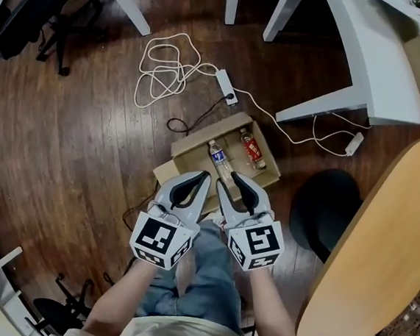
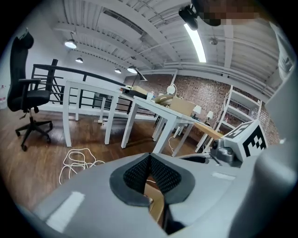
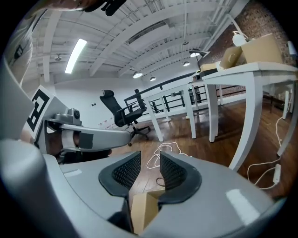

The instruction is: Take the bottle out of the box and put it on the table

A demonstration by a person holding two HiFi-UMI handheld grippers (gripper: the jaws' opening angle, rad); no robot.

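Clear bottle (image 1: 217,155), blue label, lies in the cardboard box (image 1: 198,142), with a red-labelled bottle (image 1: 252,148) at its two o'clock; the print is unreadable. Left tongs (image 1: 206,175) pinched shut and empty, right tongs (image 1: 229,179) slightly parted and empty, box at their twelve o'clock.

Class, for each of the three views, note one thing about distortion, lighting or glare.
Head view: the wide lens curves the floorboards, yet the cardboard box is sharp. Left gripper view: black round vignette; the ceiling strip light blows out white. Right gripper view: the table leg bows; the strip light glares.
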